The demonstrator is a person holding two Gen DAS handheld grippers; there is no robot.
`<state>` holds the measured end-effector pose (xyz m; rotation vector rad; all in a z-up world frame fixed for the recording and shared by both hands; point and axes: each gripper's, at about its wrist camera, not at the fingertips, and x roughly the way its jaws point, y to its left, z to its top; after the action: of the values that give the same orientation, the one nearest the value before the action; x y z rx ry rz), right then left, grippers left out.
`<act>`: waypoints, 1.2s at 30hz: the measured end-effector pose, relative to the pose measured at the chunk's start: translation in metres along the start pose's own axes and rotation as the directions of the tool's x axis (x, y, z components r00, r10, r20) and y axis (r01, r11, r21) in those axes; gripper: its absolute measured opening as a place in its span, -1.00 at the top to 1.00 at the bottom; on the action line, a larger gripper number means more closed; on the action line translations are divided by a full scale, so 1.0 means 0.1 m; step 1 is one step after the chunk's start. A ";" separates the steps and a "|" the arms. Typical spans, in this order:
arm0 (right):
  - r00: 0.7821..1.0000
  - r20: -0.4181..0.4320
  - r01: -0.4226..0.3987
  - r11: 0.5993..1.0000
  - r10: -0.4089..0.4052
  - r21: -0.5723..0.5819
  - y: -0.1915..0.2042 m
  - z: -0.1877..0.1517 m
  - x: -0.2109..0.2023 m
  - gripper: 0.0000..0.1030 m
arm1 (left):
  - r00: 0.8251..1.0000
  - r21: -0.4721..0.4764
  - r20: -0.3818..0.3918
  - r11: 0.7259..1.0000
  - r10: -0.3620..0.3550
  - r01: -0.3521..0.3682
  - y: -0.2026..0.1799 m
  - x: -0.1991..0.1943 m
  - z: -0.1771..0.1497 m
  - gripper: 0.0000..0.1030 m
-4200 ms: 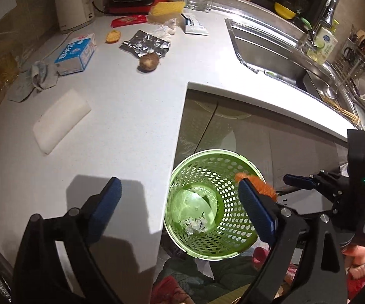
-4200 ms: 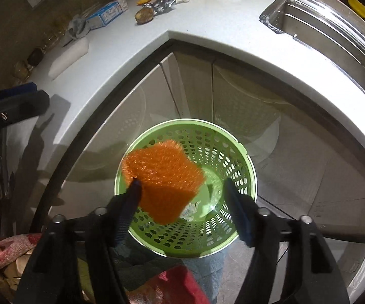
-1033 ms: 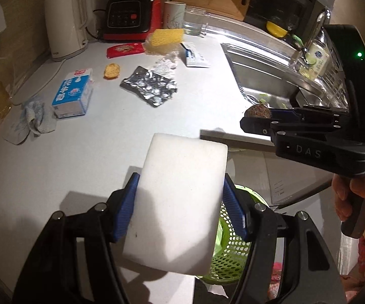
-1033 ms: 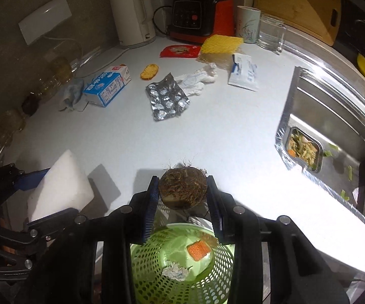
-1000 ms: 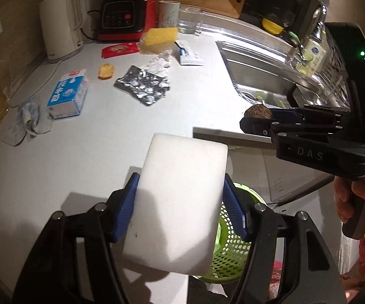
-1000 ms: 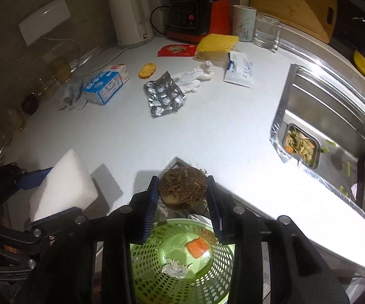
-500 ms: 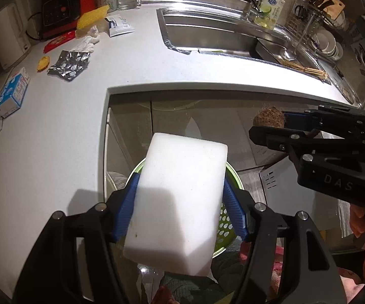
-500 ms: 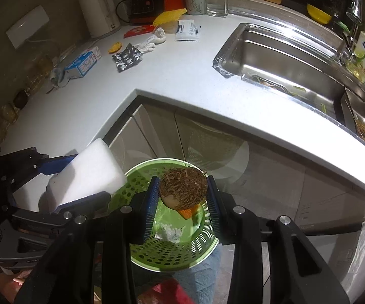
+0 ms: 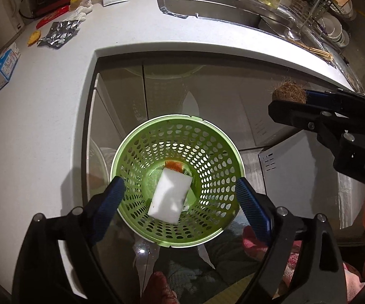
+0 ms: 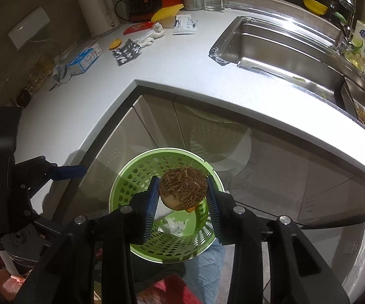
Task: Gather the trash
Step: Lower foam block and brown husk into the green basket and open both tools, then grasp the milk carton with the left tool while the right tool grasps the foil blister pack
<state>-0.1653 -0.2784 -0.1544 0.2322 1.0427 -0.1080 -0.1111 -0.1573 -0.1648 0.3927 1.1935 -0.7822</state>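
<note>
White sponge (image 9: 169, 197) drops into green bin (image 9: 141, 136), left gripper (image 9: 181, 197) jaws just spread, empty; right gripper (image 10: 182, 197) pinching hairy husk (image 10: 183, 188) over bin, release next.

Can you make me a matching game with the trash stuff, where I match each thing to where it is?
Things:
1. white sponge block
2. hairy brown ball
3. blue and white carton
4. left tongs

Places or states:
A. lying on the white counter
B. pinched in the right tongs
C. open with nothing between them
D. inside the green basket

Pairs: 1-D, 2-B, 3-A, 4-C
</note>
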 end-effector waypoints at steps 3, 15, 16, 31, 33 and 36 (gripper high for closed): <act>1.000 -0.006 -0.001 1.000 0.001 -0.007 0.03 0.01 0.04 0.27 | 1.000 -0.021 0.023 1.000 0.016 -0.015 0.08 -0.08 0.01 -0.72; 0.998 -0.037 -0.049 0.996 0.046 -0.081 0.27 0.03 0.16 -0.41 | 0.995 -0.138 0.070 0.989 0.068 -0.058 0.50 -0.28 0.09 -0.75; 0.998 -0.031 -0.049 0.996 0.046 -0.080 0.27 0.07 0.14 -0.42 | 0.995 -0.143 0.072 0.988 0.071 -0.060 0.52 -0.29 0.08 -0.75; 0.996 0.078 -0.024 0.986 0.037 -0.162 0.45 0.90 0.11 -0.72 | 0.969 -0.297 0.161 0.945 0.189 -0.135 1.25 -0.55 0.32 -0.85; 0.995 0.087 -0.030 0.983 0.046 -0.182 0.51 1.04 0.15 -0.72 | 0.961 -0.317 0.160 0.933 0.226 -0.167 1.42 -0.57 0.39 -0.85; 0.993 0.095 -0.047 0.977 0.068 -0.208 0.61 1.25 0.23 -0.72 | 0.945 -0.340 0.166 0.916 0.281 -0.213 1.66 -0.61 0.49 -0.85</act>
<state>-0.0368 -0.2487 -0.1055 0.0677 0.9374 0.0403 0.0325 -0.0561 -0.1120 0.1821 1.0215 -0.3889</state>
